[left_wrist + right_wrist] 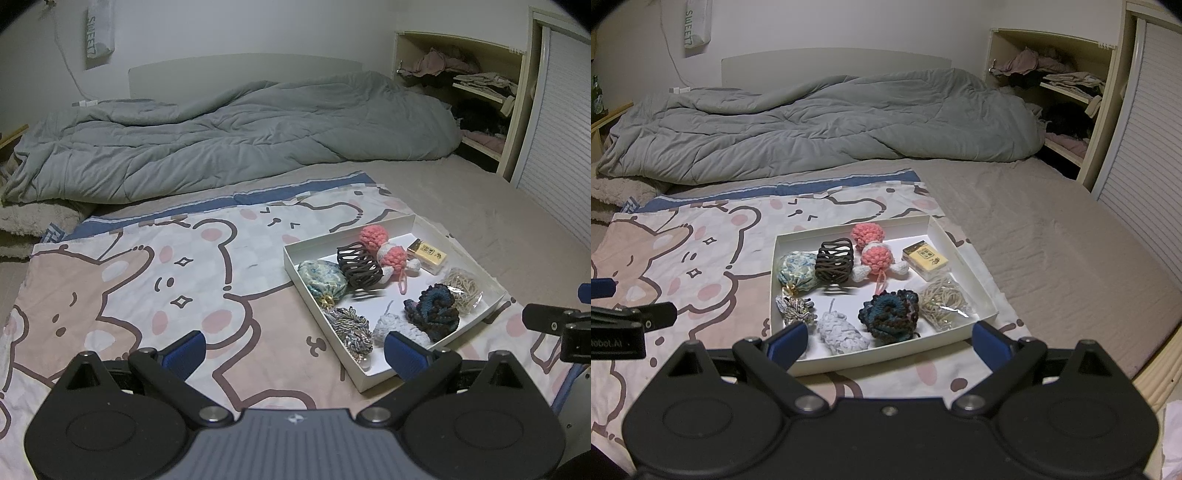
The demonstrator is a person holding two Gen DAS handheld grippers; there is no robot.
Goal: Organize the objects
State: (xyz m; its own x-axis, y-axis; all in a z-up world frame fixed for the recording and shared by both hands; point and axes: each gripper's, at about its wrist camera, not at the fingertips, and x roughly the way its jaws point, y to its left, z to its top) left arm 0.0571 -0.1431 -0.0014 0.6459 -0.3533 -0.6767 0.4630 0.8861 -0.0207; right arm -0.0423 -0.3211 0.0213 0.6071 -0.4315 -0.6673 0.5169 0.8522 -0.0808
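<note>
Both hand-held grippers — left, right — gape wide, empty.

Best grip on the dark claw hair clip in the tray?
Pinch the dark claw hair clip across its ribbed barrel from above. It stands taller than the floral pouch and pink crochet toy crowding each side, so a side approach probably snags them.

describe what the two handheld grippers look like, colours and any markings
Both the left gripper and right gripper have matte black bodies with round pivot discs, silver bolts and blue-padded fingers. The left has a ribbed grey centre plate; the right's side shows partial white lettering.
</note>
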